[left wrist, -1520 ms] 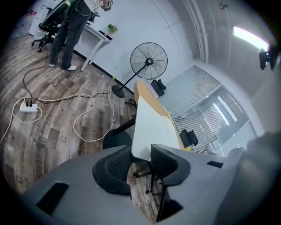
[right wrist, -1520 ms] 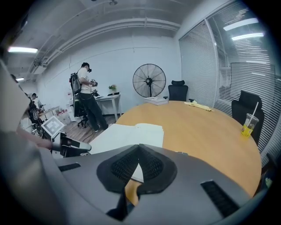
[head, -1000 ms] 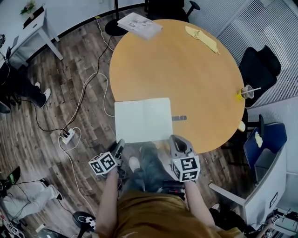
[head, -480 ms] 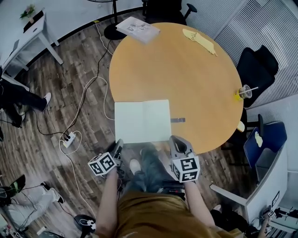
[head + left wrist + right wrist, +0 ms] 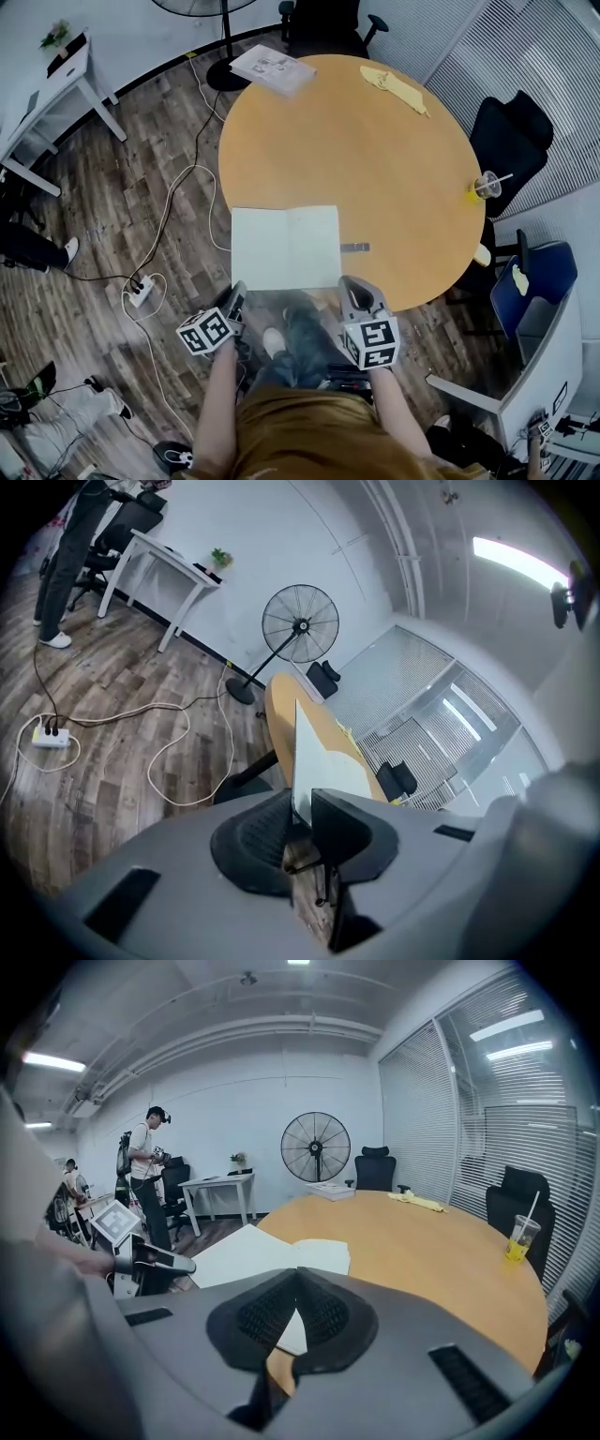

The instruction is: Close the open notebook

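An open white notebook (image 5: 286, 247) lies flat on the round wooden table (image 5: 375, 159), at its near edge. My left gripper (image 5: 240, 296) sits at the notebook's near left corner. In the left gripper view the notebook (image 5: 314, 761) runs edge-on into the narrow gap of the left gripper (image 5: 302, 801). Its jaws have just been closing around that edge, and a slit still shows between them. My right gripper (image 5: 351, 286) rests by the near right corner. In the right gripper view its tips (image 5: 298, 1271) meet with nothing held, and the notebook (image 5: 272, 1252) lies just beyond.
A small grey item (image 5: 354, 247) lies right of the notebook. Across the table are a white booklet (image 5: 272, 67), a yellow cloth (image 5: 394, 89) and a cup with a straw (image 5: 487, 187). Cables and a power strip (image 5: 141, 292) lie on the floor. A person (image 5: 145, 1176) stands by a desk.
The head view has drifted slightly. A person's legs at the left edge have moved out of the picture. The notebook and both grippers keep their places.
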The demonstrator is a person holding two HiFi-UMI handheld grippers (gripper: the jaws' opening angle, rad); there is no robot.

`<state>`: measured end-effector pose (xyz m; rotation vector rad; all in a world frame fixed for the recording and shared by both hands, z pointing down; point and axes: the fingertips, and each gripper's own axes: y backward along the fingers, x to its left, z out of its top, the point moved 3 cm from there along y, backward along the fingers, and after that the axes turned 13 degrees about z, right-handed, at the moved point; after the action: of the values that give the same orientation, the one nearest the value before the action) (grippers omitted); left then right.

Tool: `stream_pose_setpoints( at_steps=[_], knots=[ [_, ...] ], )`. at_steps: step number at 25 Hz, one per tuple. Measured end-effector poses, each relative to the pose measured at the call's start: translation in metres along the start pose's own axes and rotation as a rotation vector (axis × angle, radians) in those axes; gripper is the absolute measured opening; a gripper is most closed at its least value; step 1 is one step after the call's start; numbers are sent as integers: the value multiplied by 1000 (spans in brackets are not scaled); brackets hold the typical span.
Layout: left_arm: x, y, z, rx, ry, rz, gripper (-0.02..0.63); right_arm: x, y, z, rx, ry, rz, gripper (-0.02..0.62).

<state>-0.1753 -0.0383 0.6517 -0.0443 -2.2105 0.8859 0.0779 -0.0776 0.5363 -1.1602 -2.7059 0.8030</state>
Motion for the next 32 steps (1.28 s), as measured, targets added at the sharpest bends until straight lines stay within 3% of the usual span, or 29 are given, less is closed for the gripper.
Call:
stream_pose_setpoints(
  at_steps=[32],
  knots=[
    [-36,3,44,-62,-105,-47,43,1,26,23,-87,13,-71,12]
  ],
)
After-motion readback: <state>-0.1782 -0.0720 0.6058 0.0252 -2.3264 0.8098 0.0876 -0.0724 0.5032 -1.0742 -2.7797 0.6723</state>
